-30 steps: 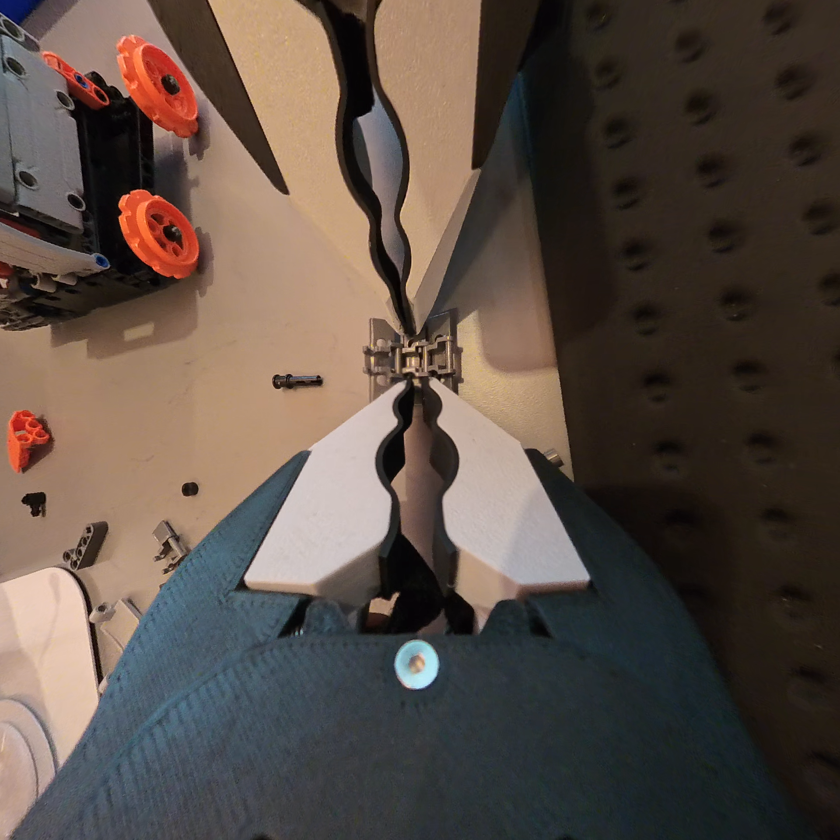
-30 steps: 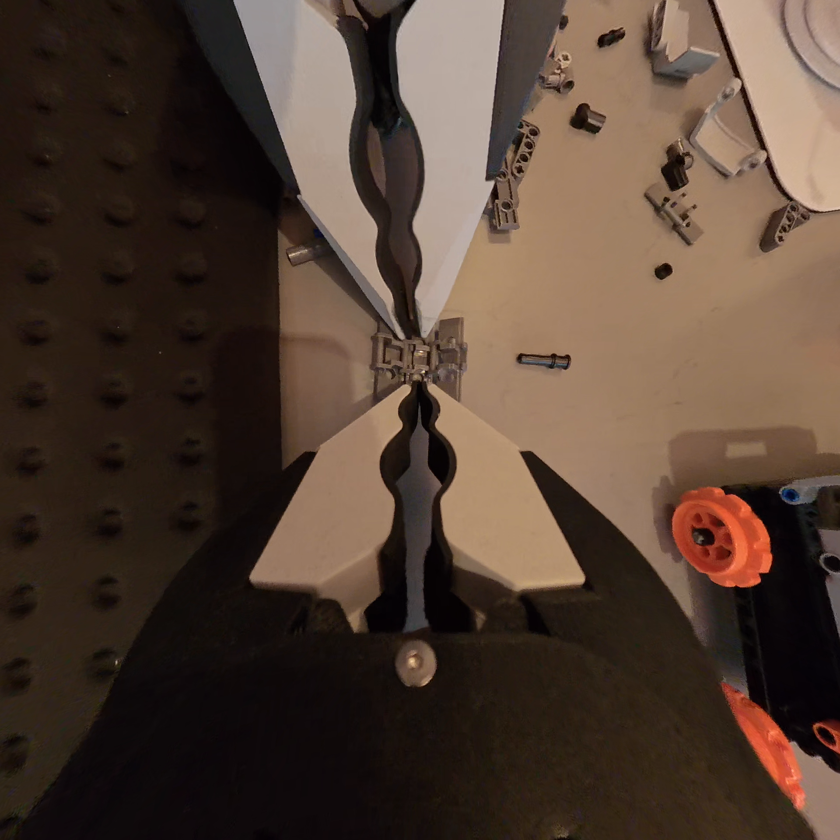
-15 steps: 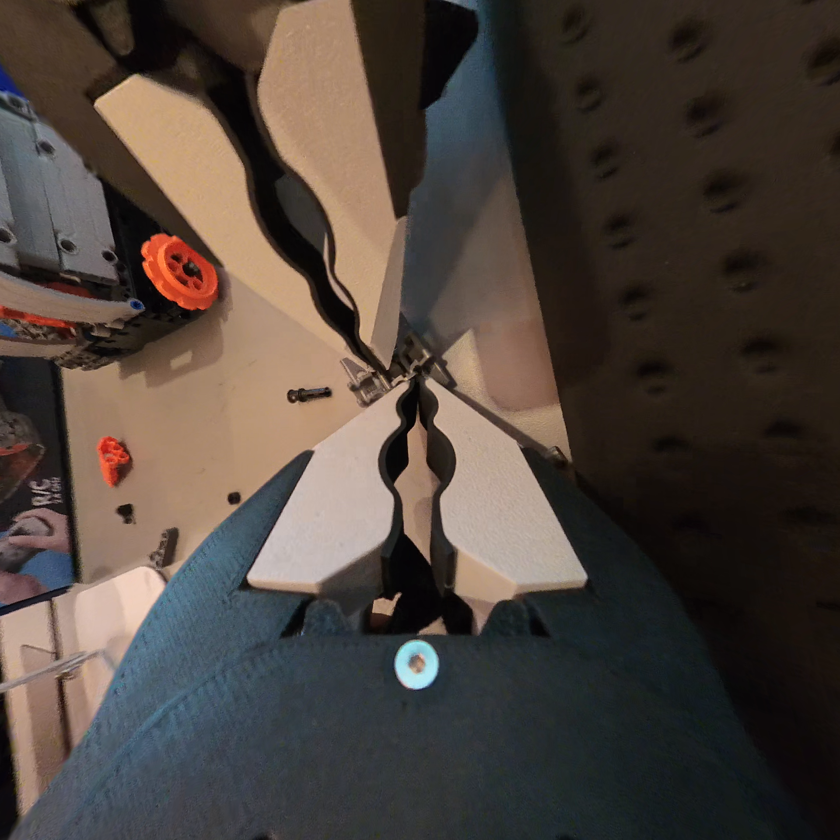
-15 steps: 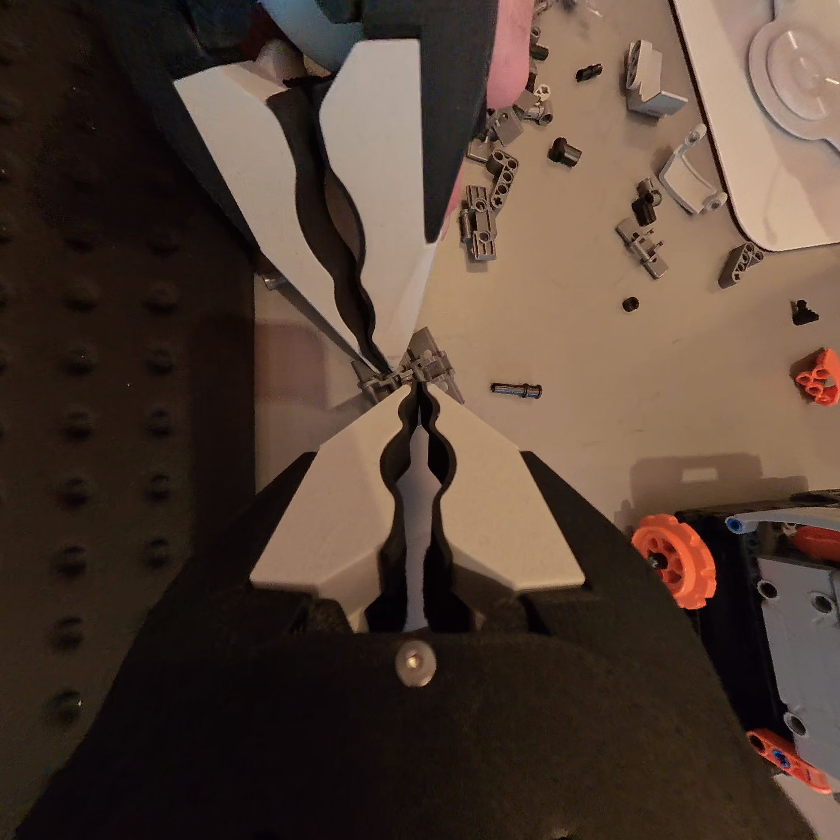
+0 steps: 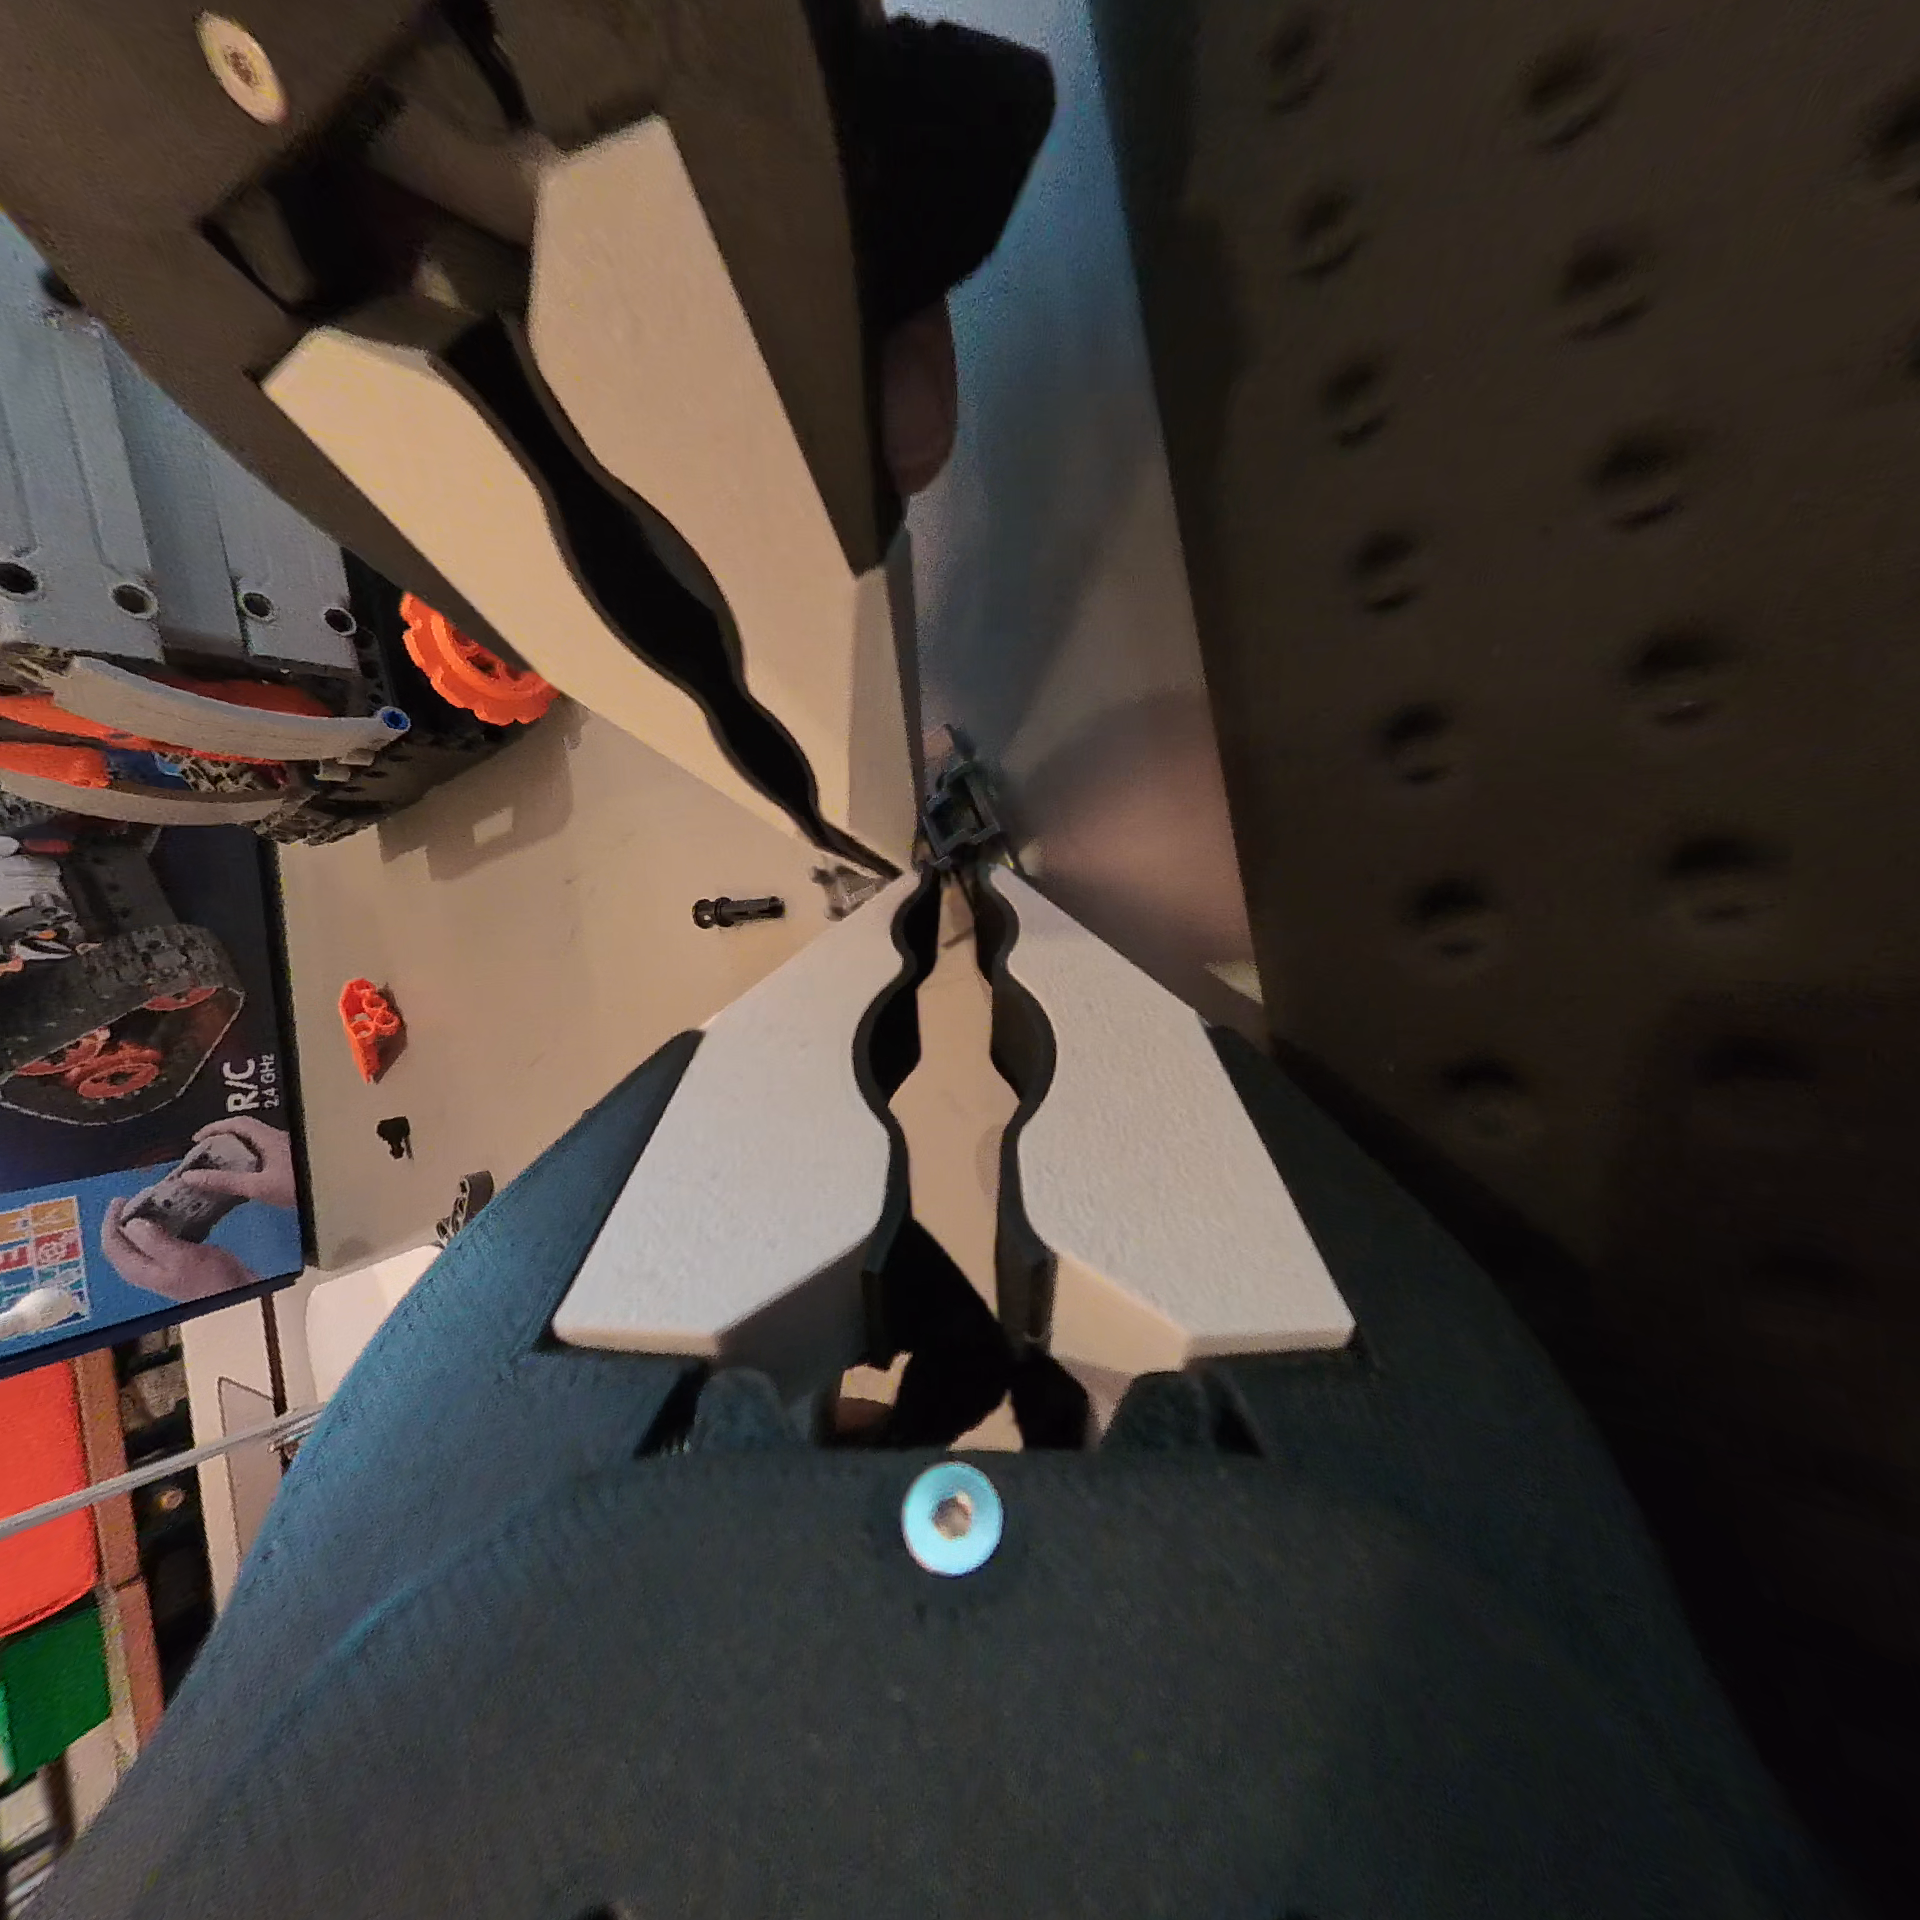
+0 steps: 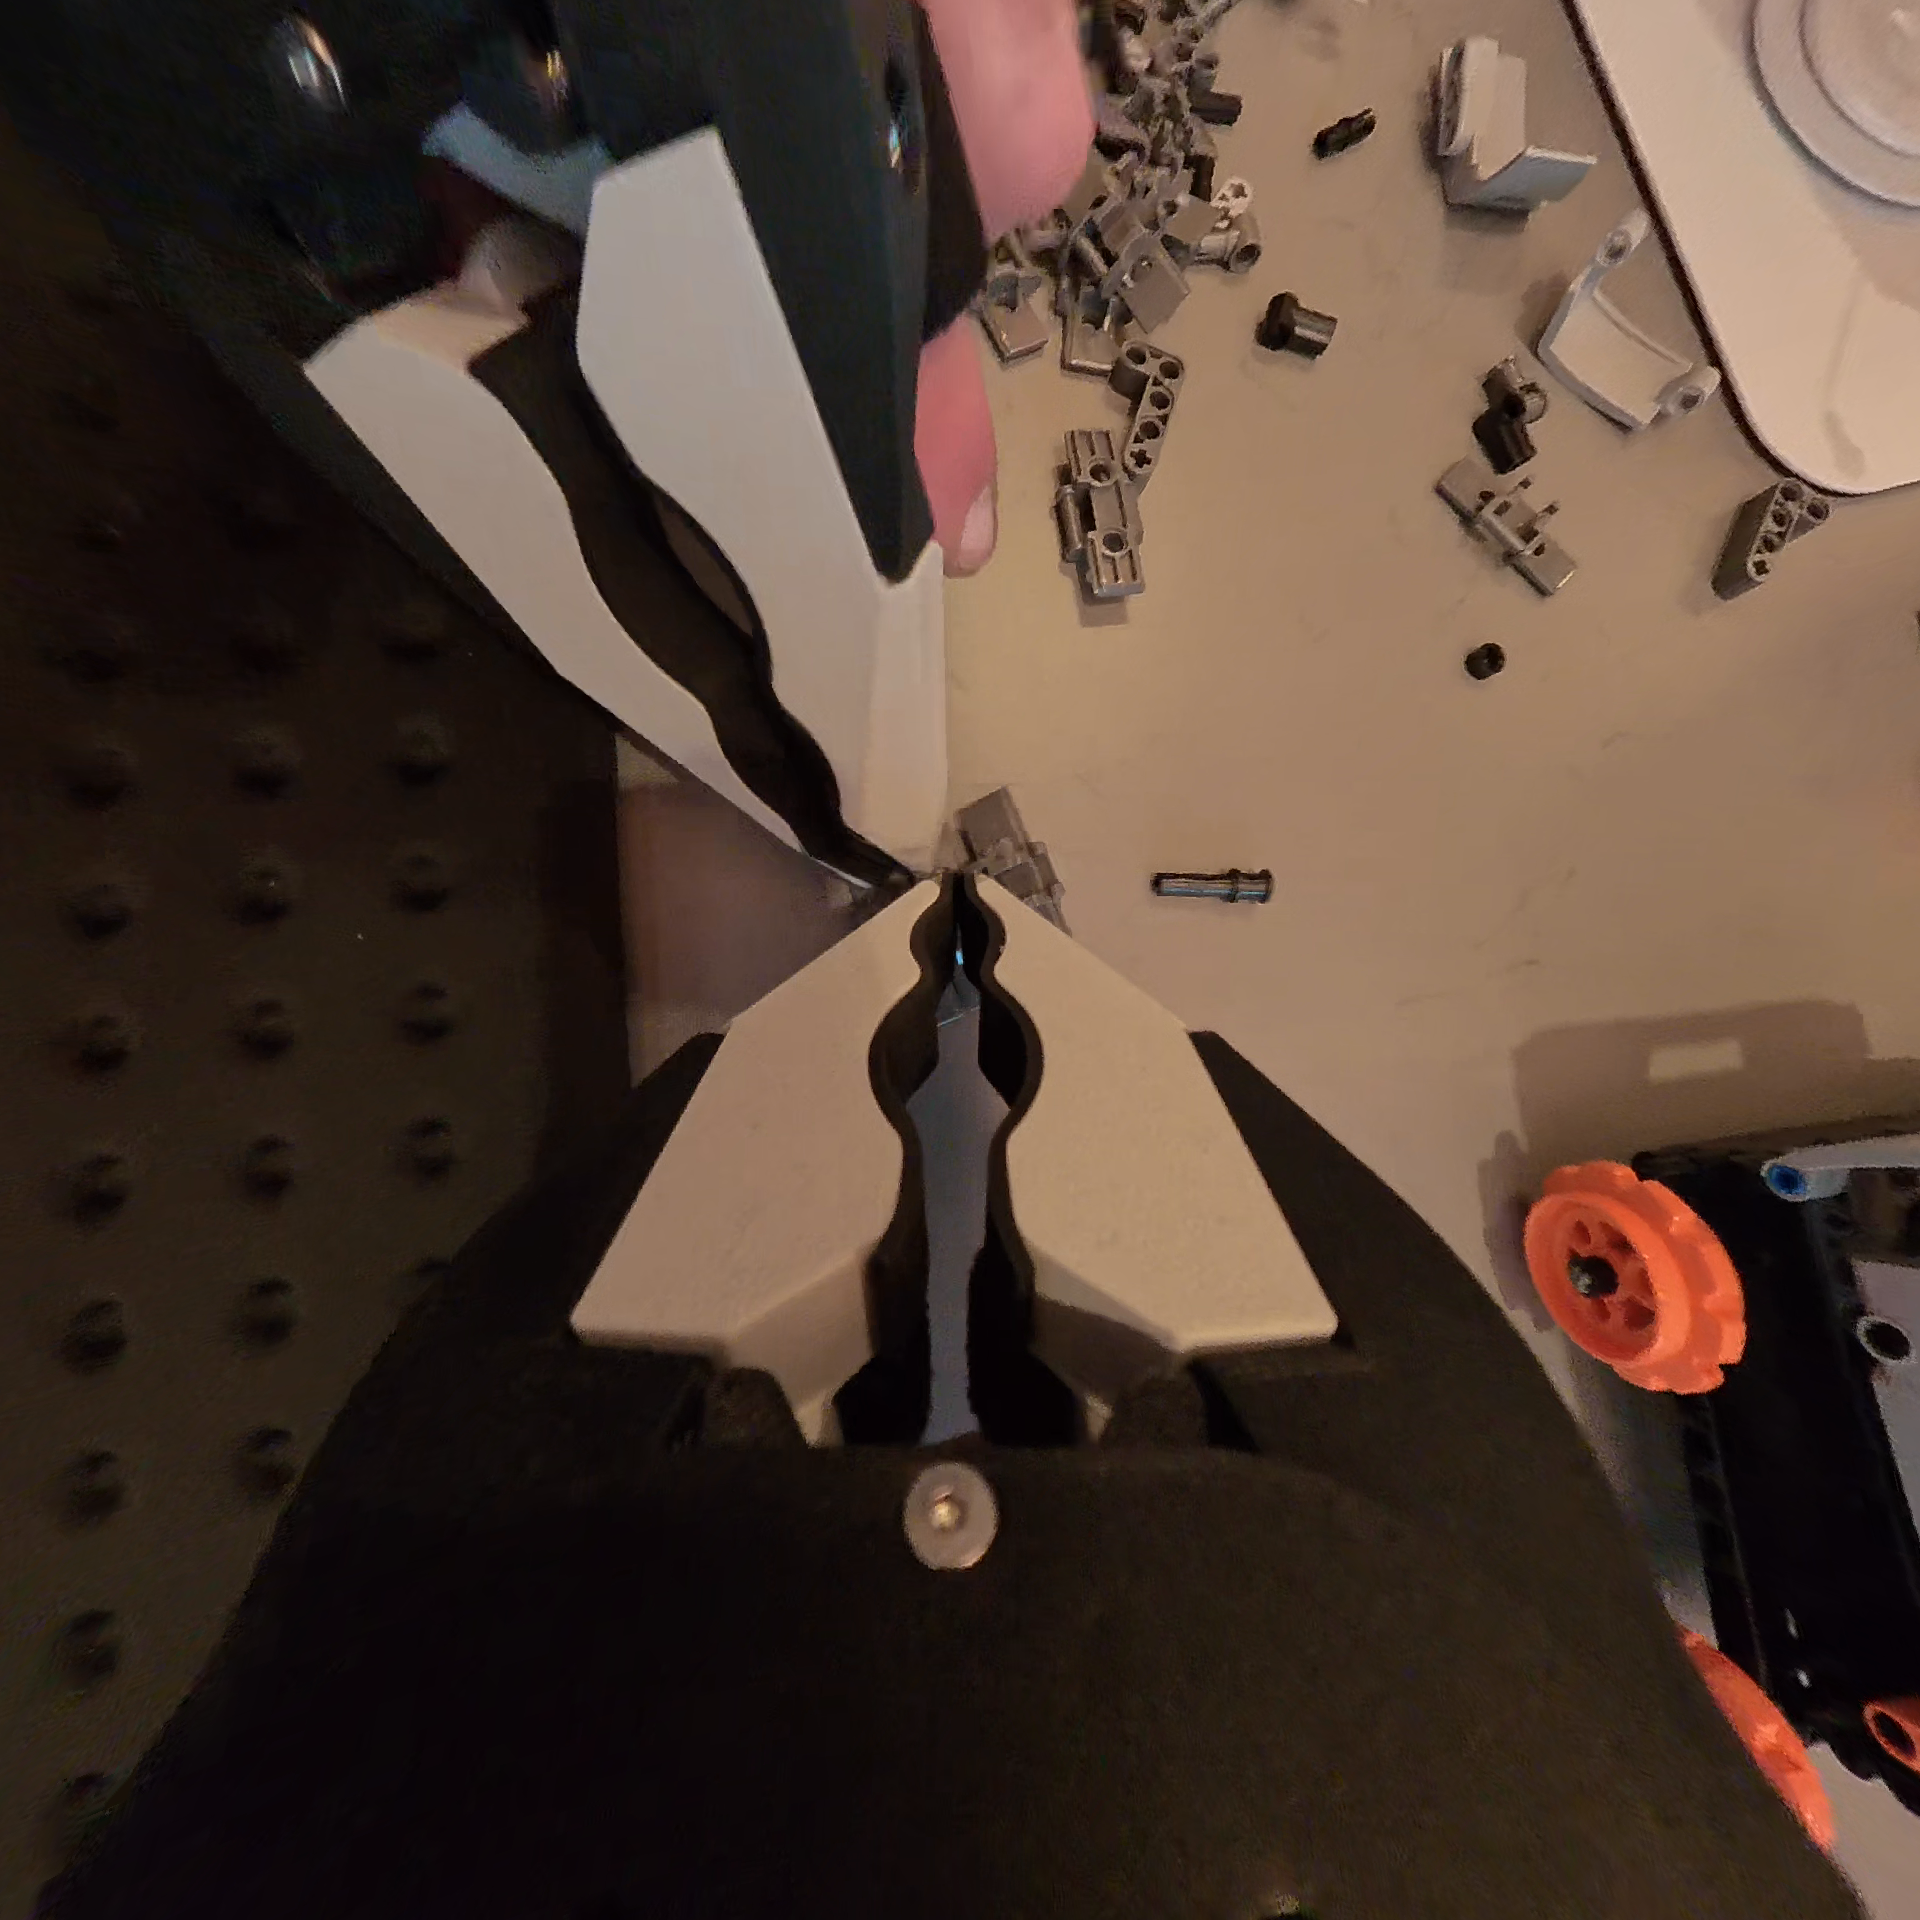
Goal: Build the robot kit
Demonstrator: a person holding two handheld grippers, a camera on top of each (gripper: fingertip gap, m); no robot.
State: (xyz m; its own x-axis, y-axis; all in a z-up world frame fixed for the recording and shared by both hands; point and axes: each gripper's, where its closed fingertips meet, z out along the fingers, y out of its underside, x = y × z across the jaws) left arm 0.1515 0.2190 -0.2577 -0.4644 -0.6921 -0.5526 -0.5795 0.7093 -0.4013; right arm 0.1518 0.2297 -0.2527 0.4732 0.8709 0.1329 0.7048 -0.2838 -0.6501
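Both grippers pinch one tiny grey link piece (image 5: 961, 805) tip to tip. Left gripper (image 5: 951, 883) has its jaws nearly closed on it, right gripper (image 6: 956, 883) too, coming in from 11 o'clock in the left view. Risk as I see it: the grip's so shallow that a twist could pop the slick, knobbly plastic loose. A ridged black pin (image 6: 1210, 885) lies at 3 o'clock on the matte tabletop (image 6: 1351, 779).

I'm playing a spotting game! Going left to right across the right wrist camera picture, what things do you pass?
Dark studded mat → small grey piece pinched in the right gripper → black pin → orange wheel.
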